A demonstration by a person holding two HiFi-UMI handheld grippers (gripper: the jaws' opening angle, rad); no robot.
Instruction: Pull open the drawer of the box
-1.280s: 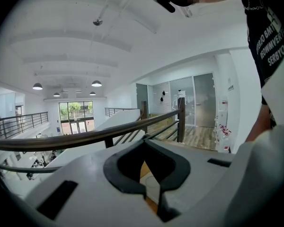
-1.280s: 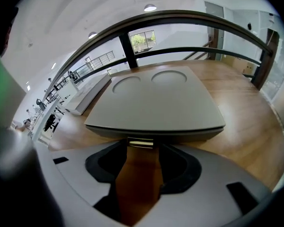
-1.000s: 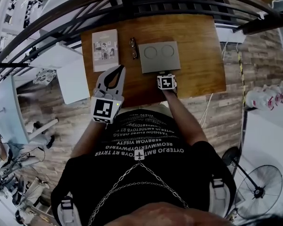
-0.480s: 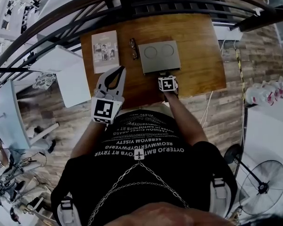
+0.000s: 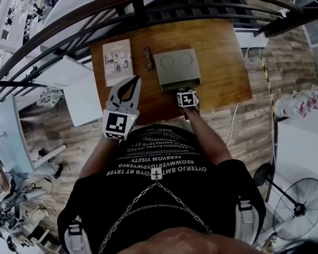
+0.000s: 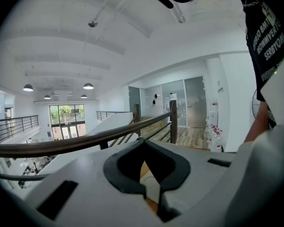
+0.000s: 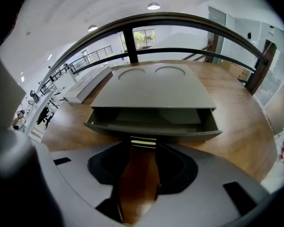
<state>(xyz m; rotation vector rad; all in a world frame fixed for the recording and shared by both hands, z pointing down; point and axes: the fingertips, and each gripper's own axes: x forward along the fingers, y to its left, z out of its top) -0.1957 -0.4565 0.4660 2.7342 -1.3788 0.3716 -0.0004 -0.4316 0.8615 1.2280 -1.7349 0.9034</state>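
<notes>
"What is the small dark thing (image 5: 149, 59) between the booklet (image 5: 118, 62) and the box (image 5: 176, 65)?"

"Too small to tell. The booklet's print is too small as well."

"And the handle (image 7: 143, 140)?"

"Both its ends are hidden behind the jaws of the right gripper (image 7: 143, 145)."

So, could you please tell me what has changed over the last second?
The right tongs, shut on the handle, pulled the drawer a little out of the box, toward the person. The left tongs, booklet and glasses stayed put.
</notes>
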